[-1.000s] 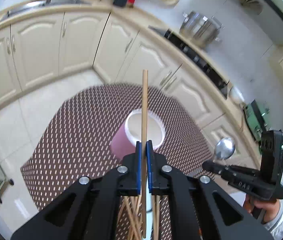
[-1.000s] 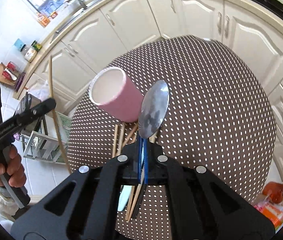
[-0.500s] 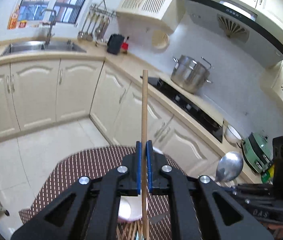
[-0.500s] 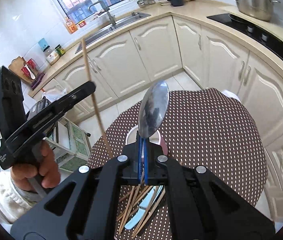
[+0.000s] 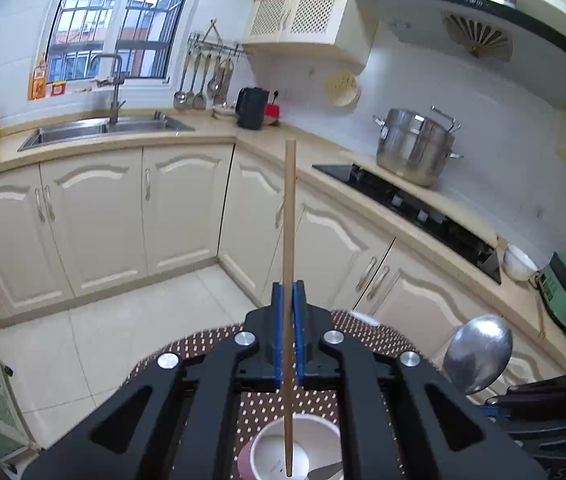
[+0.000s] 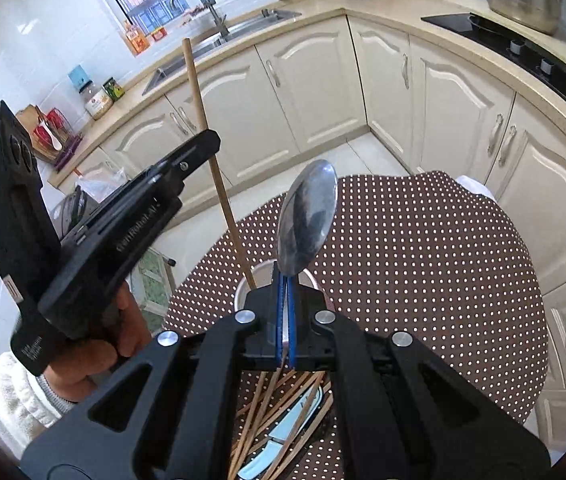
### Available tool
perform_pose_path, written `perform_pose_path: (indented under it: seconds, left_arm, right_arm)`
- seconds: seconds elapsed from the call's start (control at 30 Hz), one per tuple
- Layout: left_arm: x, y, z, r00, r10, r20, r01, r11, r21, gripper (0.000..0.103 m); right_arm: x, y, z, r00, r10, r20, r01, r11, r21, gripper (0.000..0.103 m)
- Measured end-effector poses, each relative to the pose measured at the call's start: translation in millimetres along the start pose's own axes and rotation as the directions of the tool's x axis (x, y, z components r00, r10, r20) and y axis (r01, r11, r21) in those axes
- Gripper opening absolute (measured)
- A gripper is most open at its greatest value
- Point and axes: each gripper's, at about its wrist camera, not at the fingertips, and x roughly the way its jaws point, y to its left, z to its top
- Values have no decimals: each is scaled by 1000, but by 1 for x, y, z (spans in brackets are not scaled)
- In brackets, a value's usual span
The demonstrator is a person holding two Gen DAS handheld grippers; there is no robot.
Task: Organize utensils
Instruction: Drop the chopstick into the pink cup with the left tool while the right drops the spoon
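the left gripper [image 5: 288, 320] pinches a slim round wooden chopstick [image 5: 289, 240] over the pink cup [image 5: 295, 454] on the dotted brown cloth [image 6: 423, 260], while the right gripper [image 6: 285, 312] clamps a shiny metal spoon [image 6: 307, 220].

We count one pink cup [image 5: 295, 452], one held chopstick [image 5: 289, 240], one spoon [image 6: 307, 220], and perhaps eight loose chopsticks [image 6: 267, 412] heaped on the table.

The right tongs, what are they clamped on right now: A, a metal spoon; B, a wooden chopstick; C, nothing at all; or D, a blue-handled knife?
A: the right tongs are shut on the handle of the metal spoon, whose bowl stands up above the pink cup, while the chopstick sits in the left tongs.
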Motion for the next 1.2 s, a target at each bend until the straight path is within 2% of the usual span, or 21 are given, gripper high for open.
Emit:
perform_pose_path:
  seconds: [0.13, 0.37, 0.77, 0.83, 0.9, 1.2]
  left_arm:
    - [3, 4, -20, 999, 15, -42, -15, 1000, 6, 5]
    - [-14, 11, -43, 996, 4, -87, -4, 1000, -4, 5]
    - [-33, 13, -82, 977, -29, -210, 27, 1000, -12, 6]
    - [-34, 14, -86, 972, -40, -232, 37, 999, -18, 11]
    - [-36, 13, -89, 971, -39, -236, 34, 999, -25, 26]
    - [-48, 25, -101, 952, -54, -300, 28, 995, -92, 42]
  right_arm:
    - [6, 0, -7, 1000, -2, -22, 2, 1000, -3, 2]
    - [10, 7, -19, 999, -30, -35, 29, 999, -31, 2]
    - [22, 10, -36, 997, -56, -54, 56, 998, -9, 2]
    - [24, 11, -37, 997, -60, -57, 60, 998, -6, 2]
    - [24, 11, -38, 996, -62, -58, 62, 998, -4, 2]
    - [27, 11, -42, 996, -68, -62, 69, 997, 17, 3]
